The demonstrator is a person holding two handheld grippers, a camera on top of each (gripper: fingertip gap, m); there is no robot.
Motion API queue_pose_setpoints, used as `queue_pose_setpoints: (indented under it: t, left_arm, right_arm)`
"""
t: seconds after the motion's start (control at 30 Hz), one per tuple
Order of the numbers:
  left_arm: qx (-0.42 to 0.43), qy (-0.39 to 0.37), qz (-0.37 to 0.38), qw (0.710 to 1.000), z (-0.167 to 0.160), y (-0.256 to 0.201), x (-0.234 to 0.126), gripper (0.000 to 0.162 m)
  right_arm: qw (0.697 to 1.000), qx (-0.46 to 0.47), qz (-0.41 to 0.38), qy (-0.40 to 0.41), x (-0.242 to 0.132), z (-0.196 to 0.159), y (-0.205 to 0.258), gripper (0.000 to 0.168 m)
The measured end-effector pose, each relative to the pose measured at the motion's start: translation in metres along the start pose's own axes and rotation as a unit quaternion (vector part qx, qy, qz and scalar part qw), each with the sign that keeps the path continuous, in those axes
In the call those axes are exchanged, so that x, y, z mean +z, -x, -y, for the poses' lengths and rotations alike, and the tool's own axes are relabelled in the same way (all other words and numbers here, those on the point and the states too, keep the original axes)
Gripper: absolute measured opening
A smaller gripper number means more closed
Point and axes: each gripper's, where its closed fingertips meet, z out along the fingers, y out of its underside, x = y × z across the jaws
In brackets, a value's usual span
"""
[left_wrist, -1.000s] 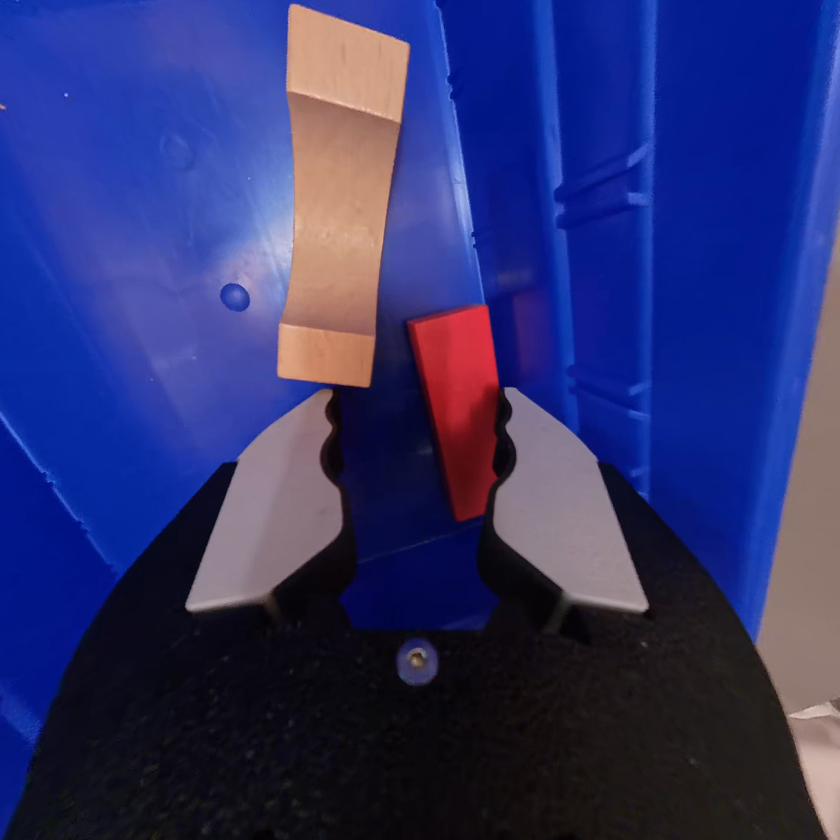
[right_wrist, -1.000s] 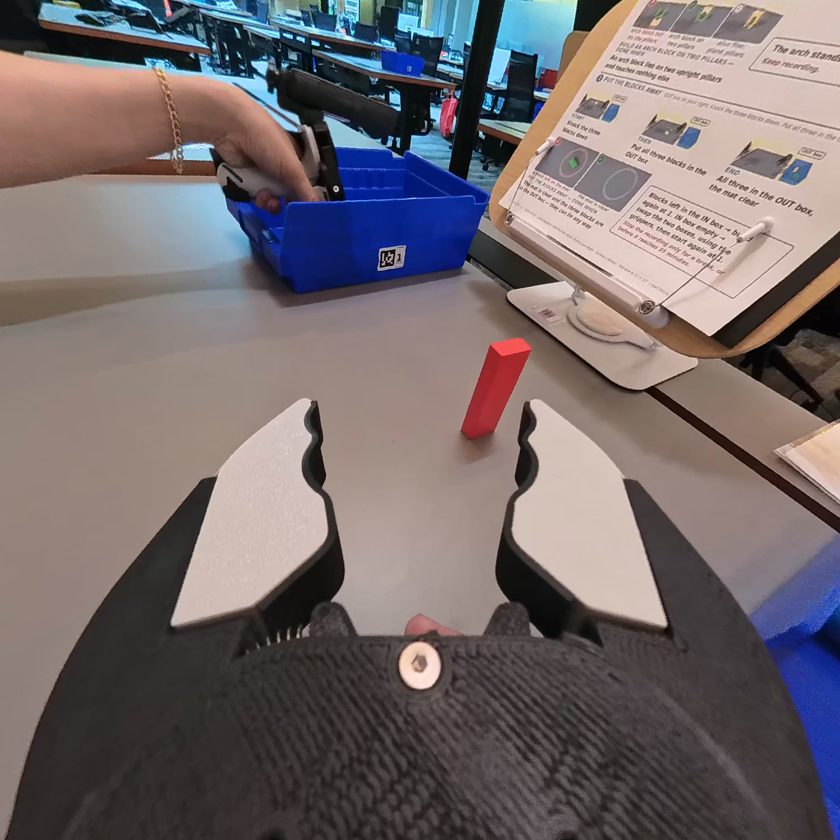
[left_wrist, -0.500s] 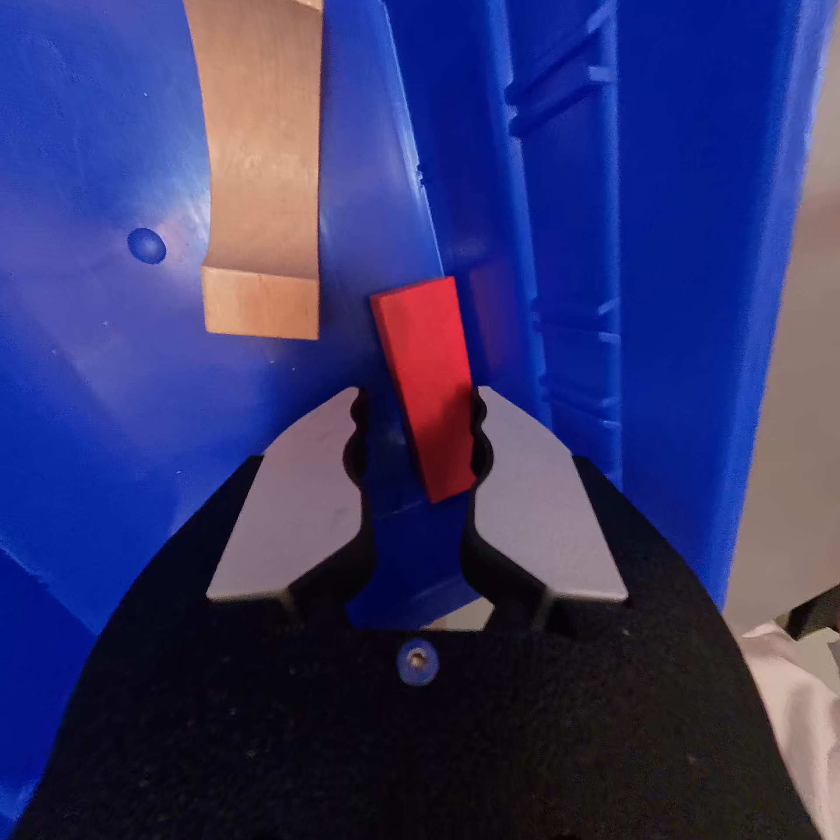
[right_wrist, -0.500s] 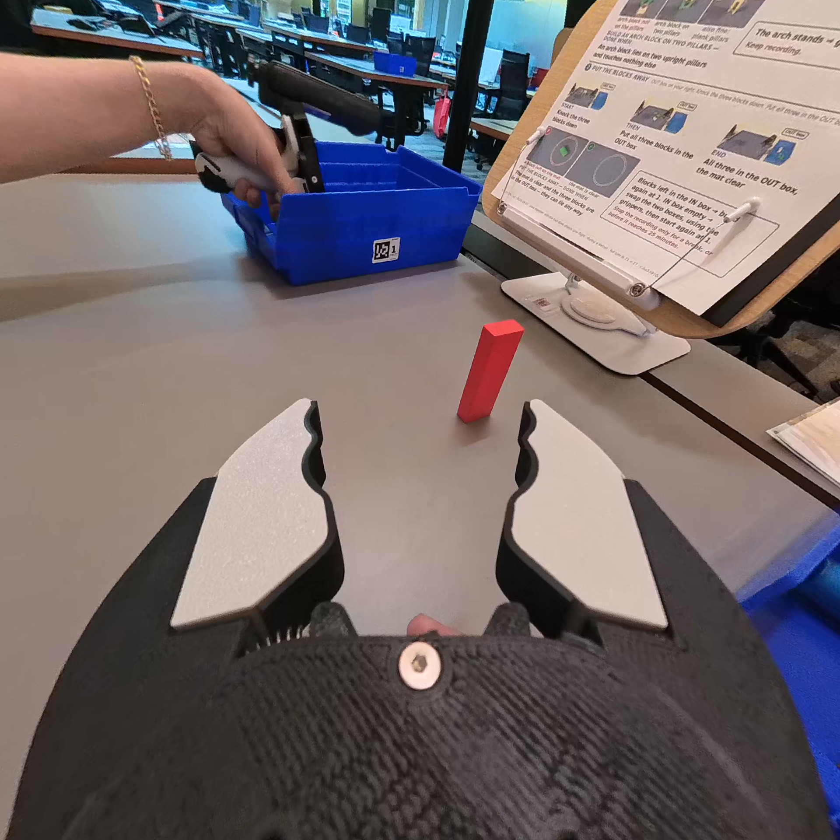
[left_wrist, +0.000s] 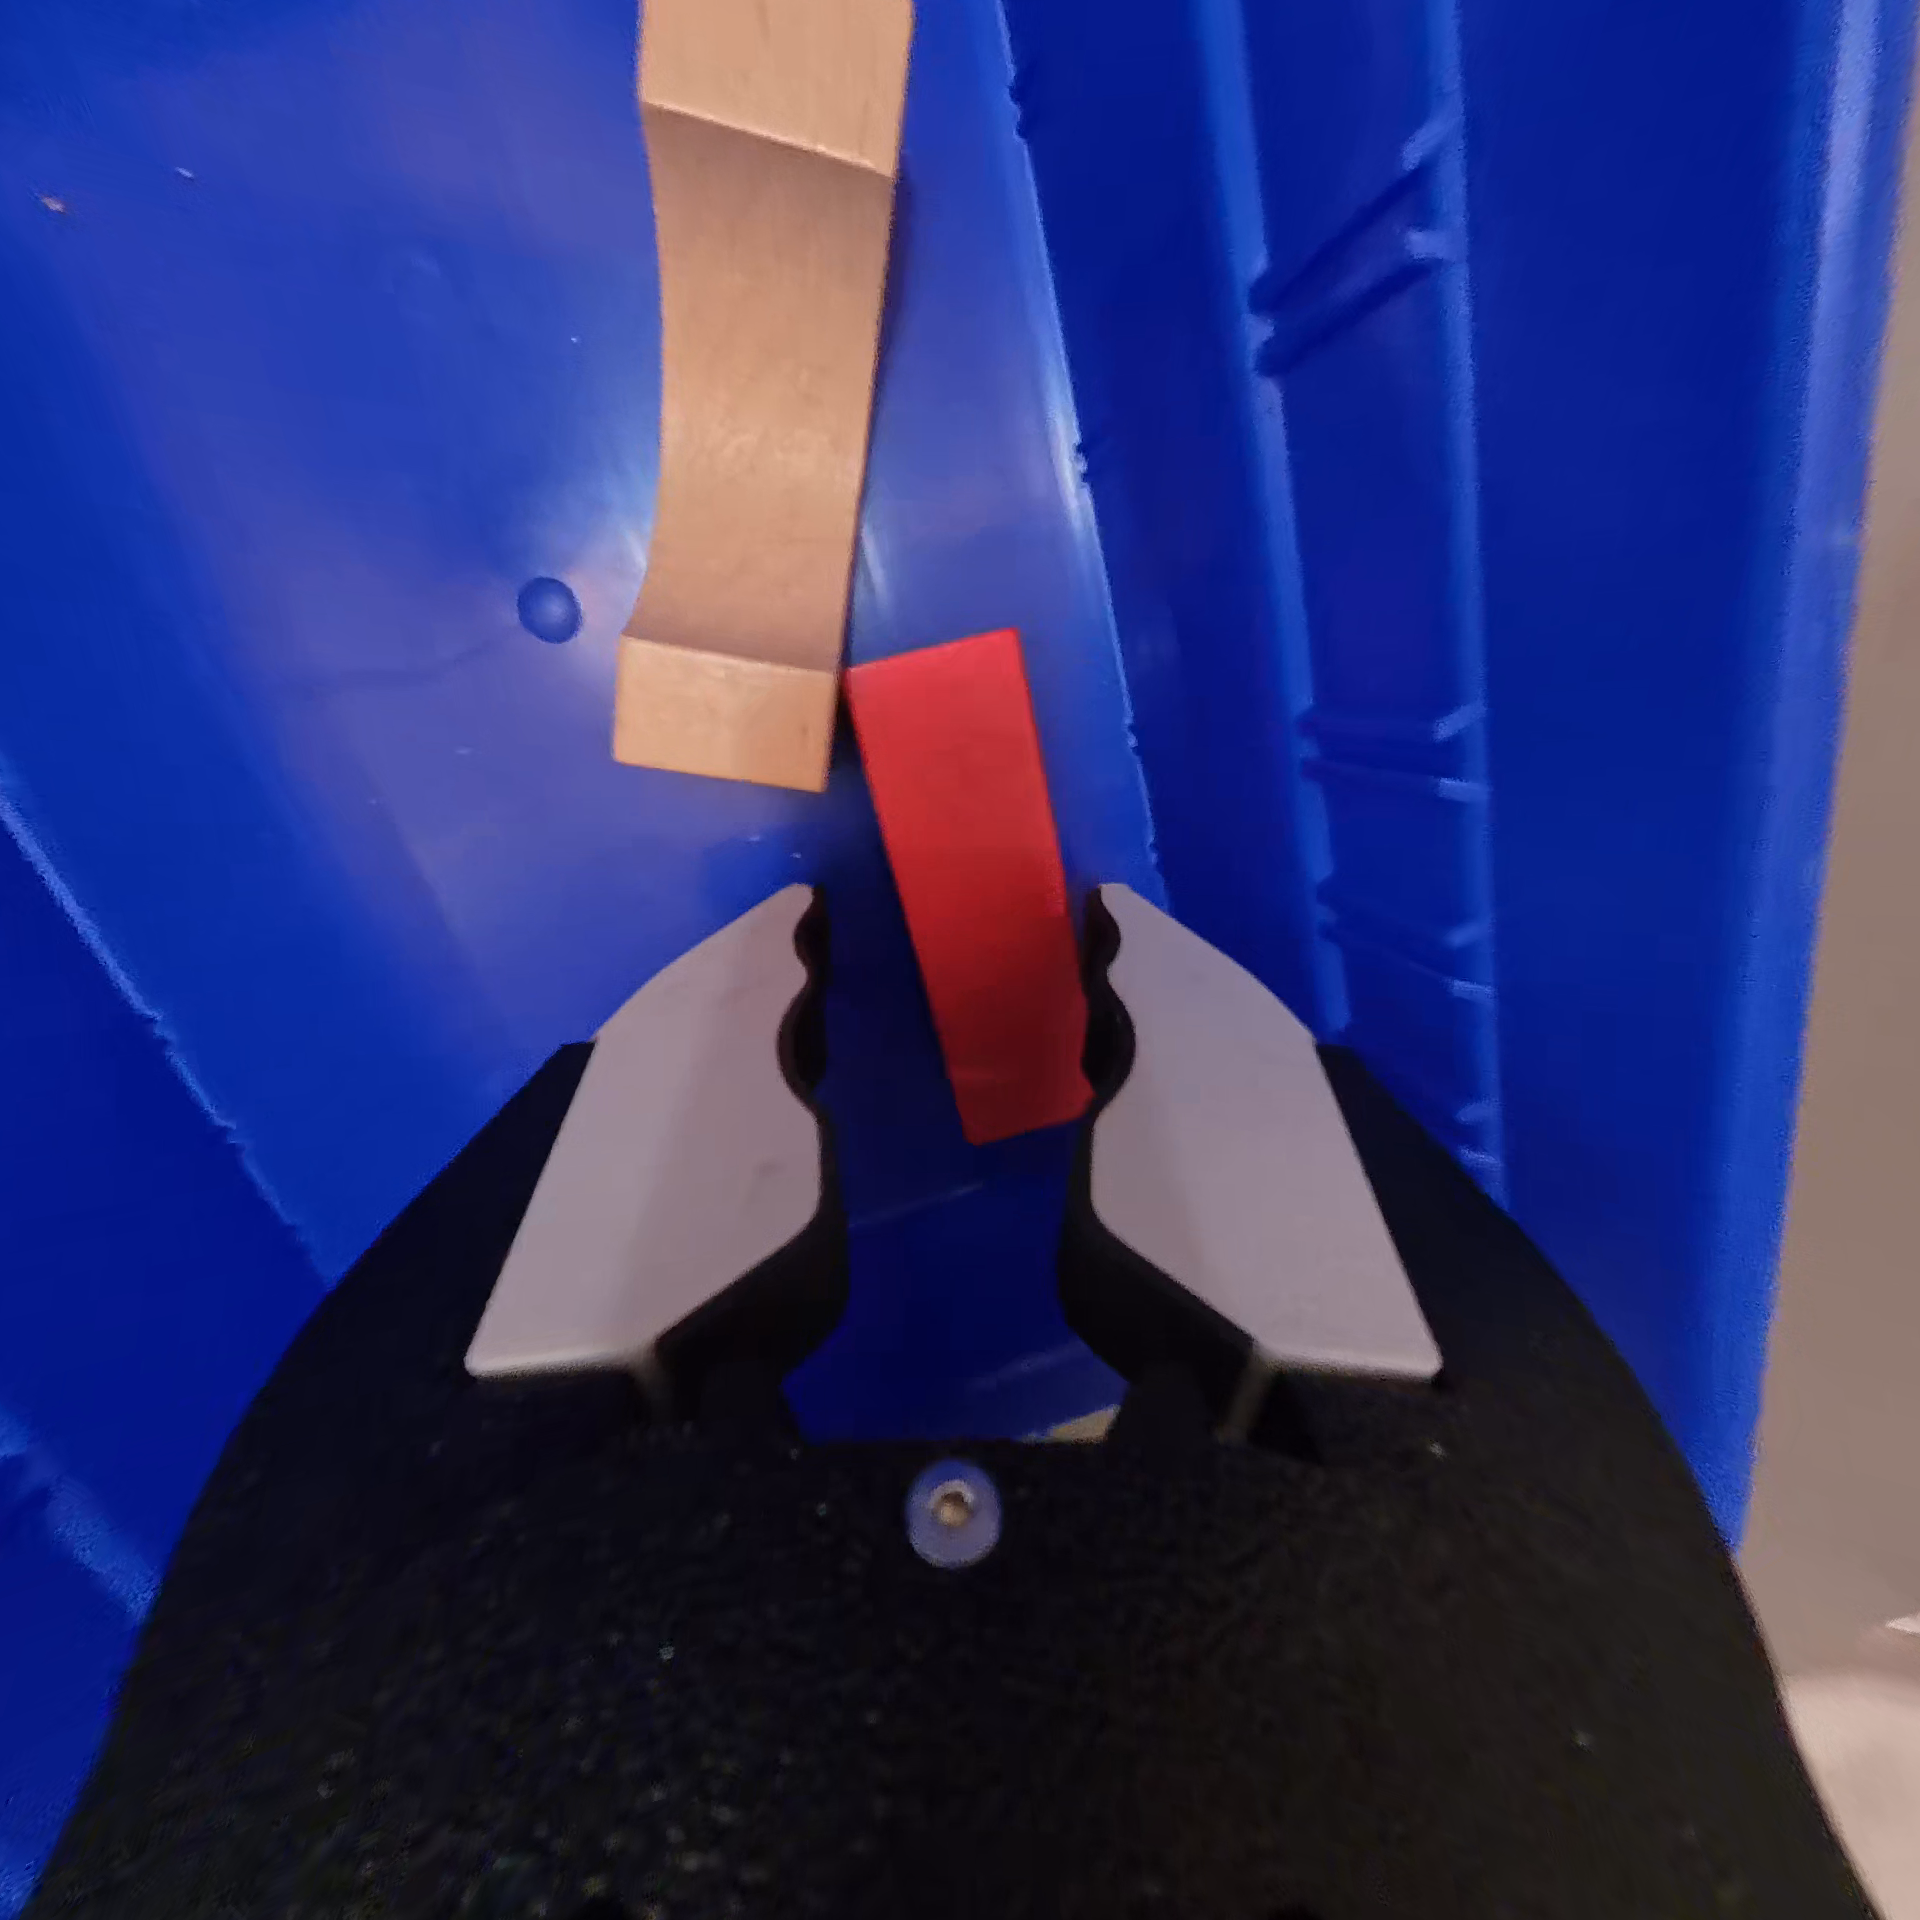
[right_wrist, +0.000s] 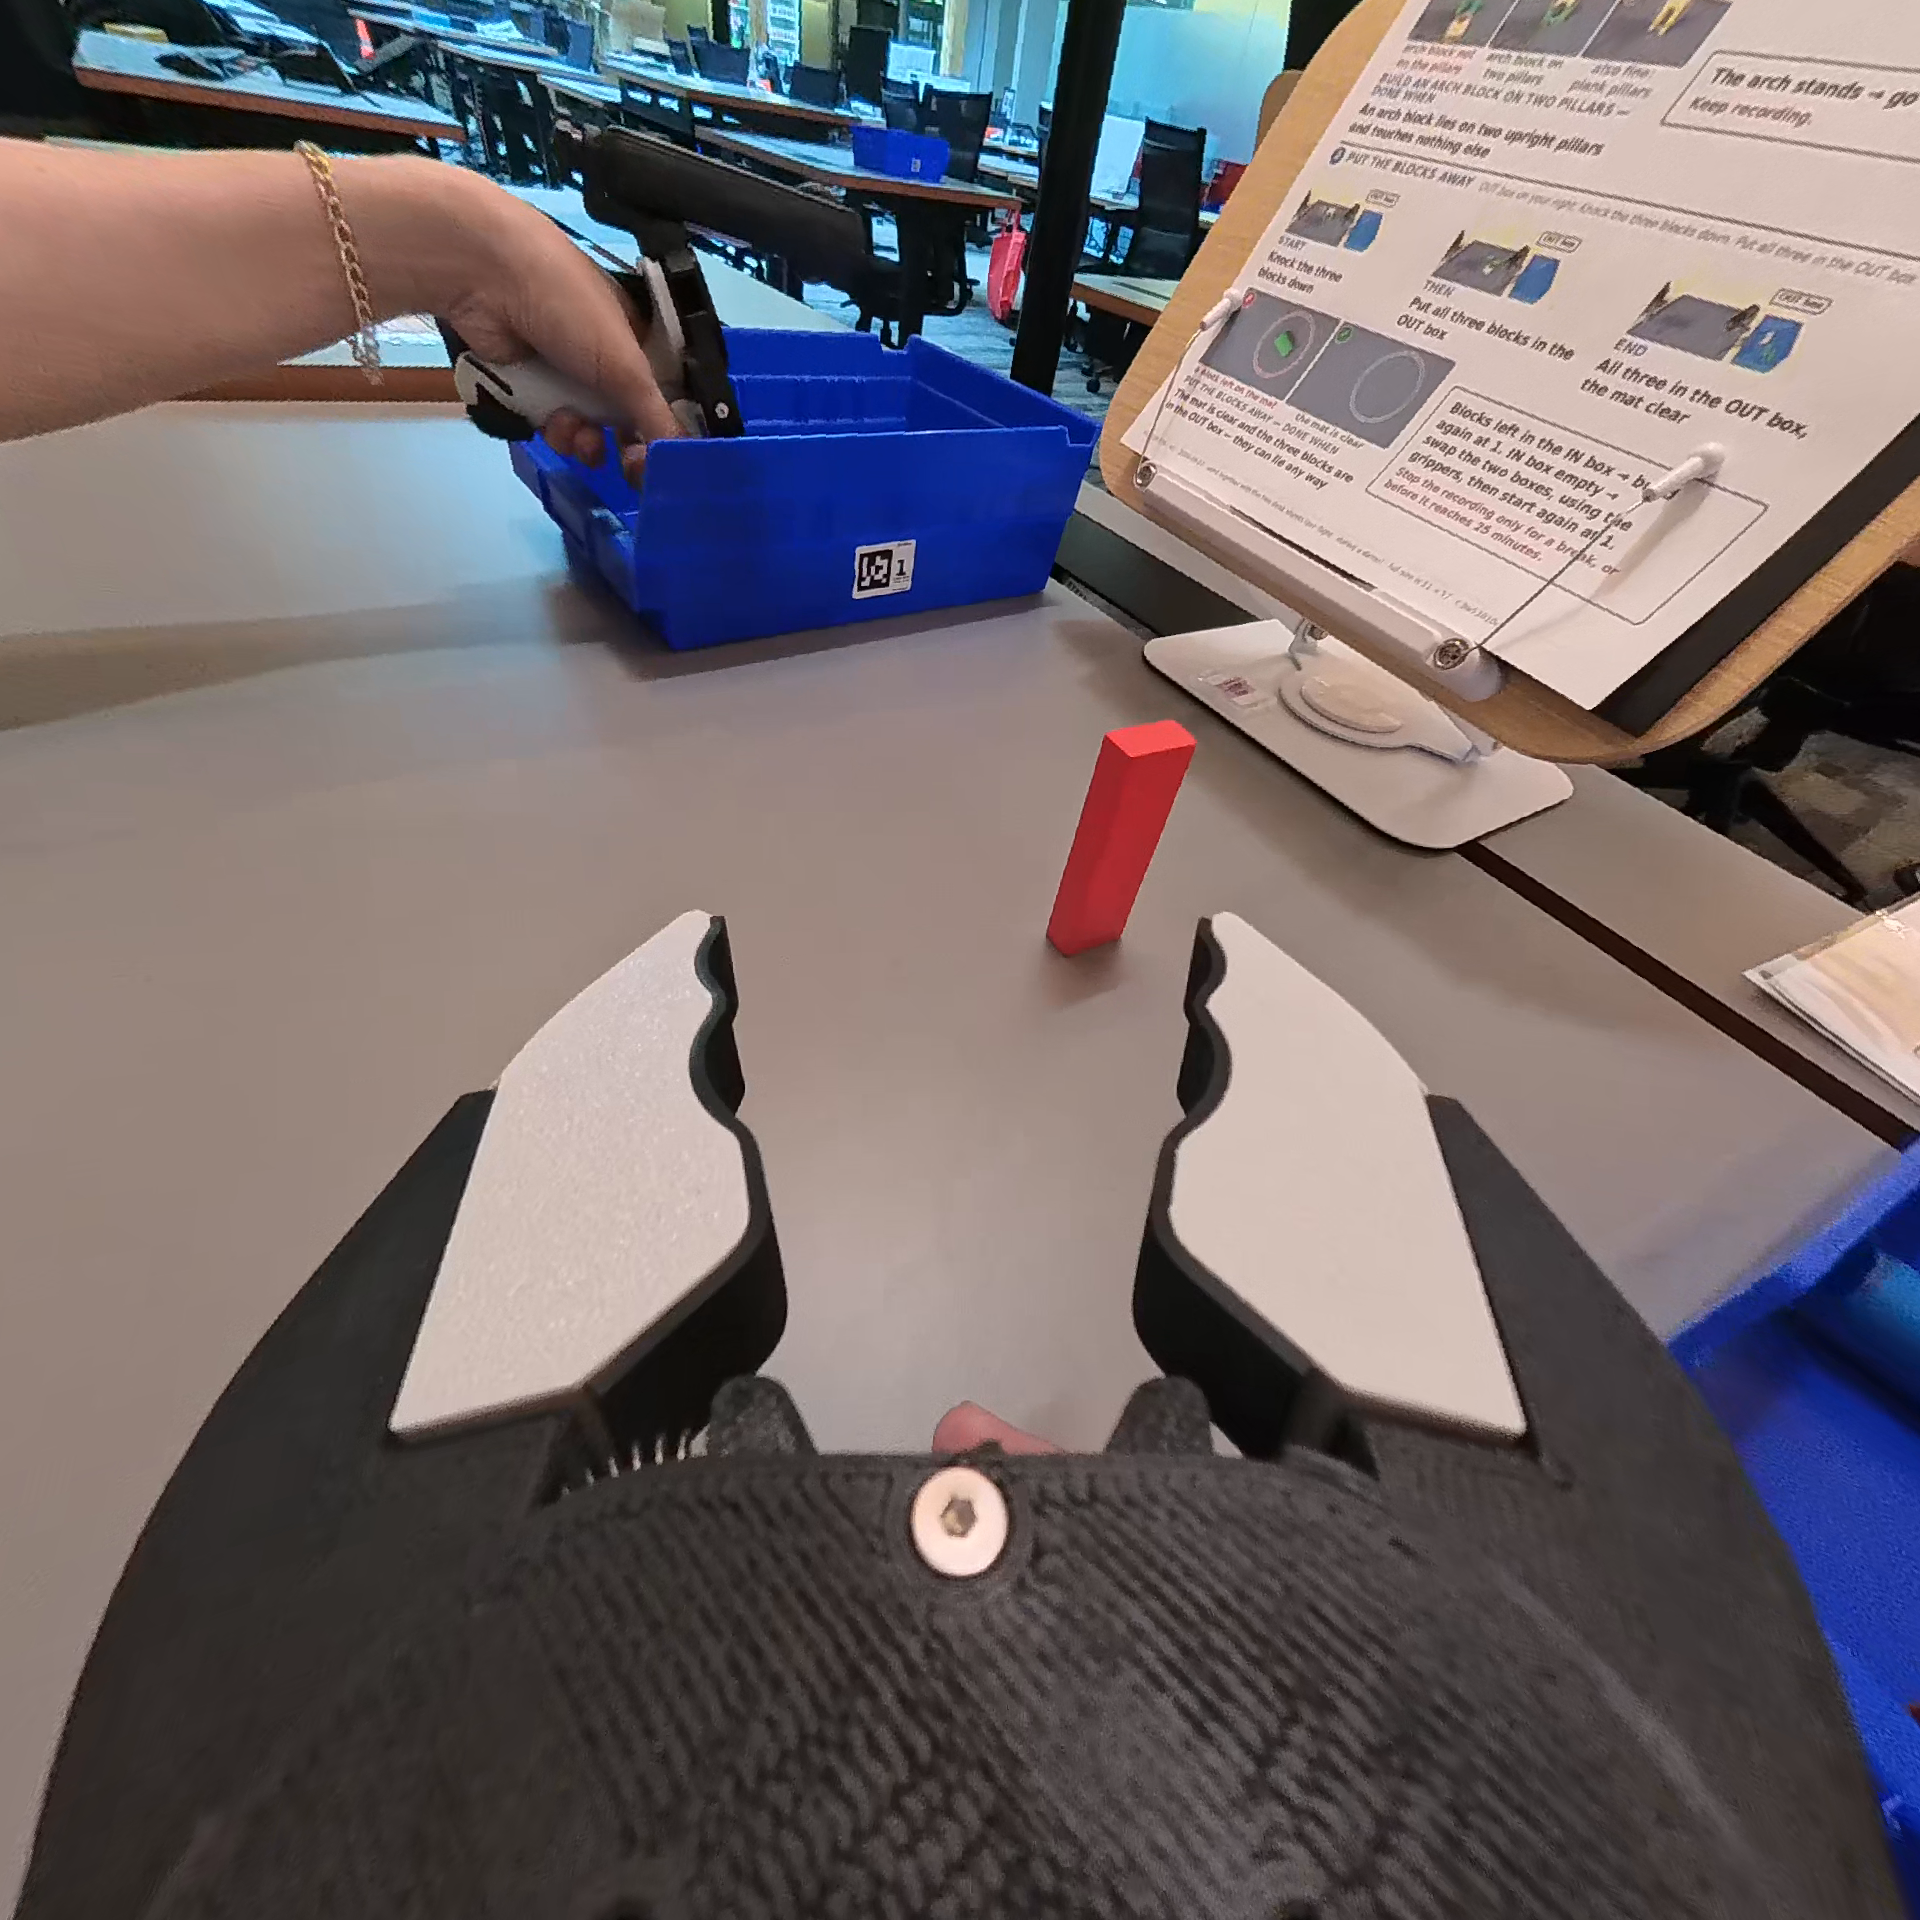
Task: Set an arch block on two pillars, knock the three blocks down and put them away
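While the left gripper (left_wrist: 951,997) reaches into the blue bin (left_wrist: 312,520), its jaws stand partly open around a flat red block (left_wrist: 966,883), touching only the right finger; closing off-centre could twist it. A wooden arch block (left_wrist: 758,416) lies beside it. The right gripper (right_wrist: 956,1018) hovers wide open, empty, near an upright red block (right_wrist: 1122,831) on the table (right_wrist: 416,831).

Document stand (right_wrist: 1351,717), far desks (right_wrist: 260,99)

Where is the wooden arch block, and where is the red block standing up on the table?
wooden arch block (left_wrist: 764,436): left wrist view, its curved middle.
standing red block (right_wrist: 1117,842): right wrist view, its front face.
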Motion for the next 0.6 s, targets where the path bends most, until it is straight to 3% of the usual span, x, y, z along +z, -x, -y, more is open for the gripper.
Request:
queue_pose_setpoints:
  t: [0.1,0.23,0.37,0.47,0.6]
  left_arm:
    - [0.000,0.024,-0.023,0.999,-0.008,-0.011,0.004,0.055]
    - [0.019,0.039,0.036,0.998,-0.012,0.000,0.007,0.039]
    - [0.052,0.032,0.038,0.997,-0.011,0.001,0.005,0.033]
    - [0.065,-0.029,0.027,0.997,0.001,0.004,-0.015,0.032]
    - [0.082,-0.175,-0.082,0.978,0.024,-0.021,-0.069,0.032]
  right_arm:
    - [1.000,0.006,-0.004,-0.006,-0.001,0.001,-0.002,0.084]
    - [1.000,0.004,0.003,-0.010,0.002,0.002,0.003,0.084]
    - [1.000,0.003,0.005,-0.010,0.010,0.004,0.009,0.082]
    - [1.000,0.001,0.015,-0.010,0.016,0.010,0.018,0.082]
    - [0.999,-0.007,0.026,-0.037,0.029,0.031,0.029,0.081]
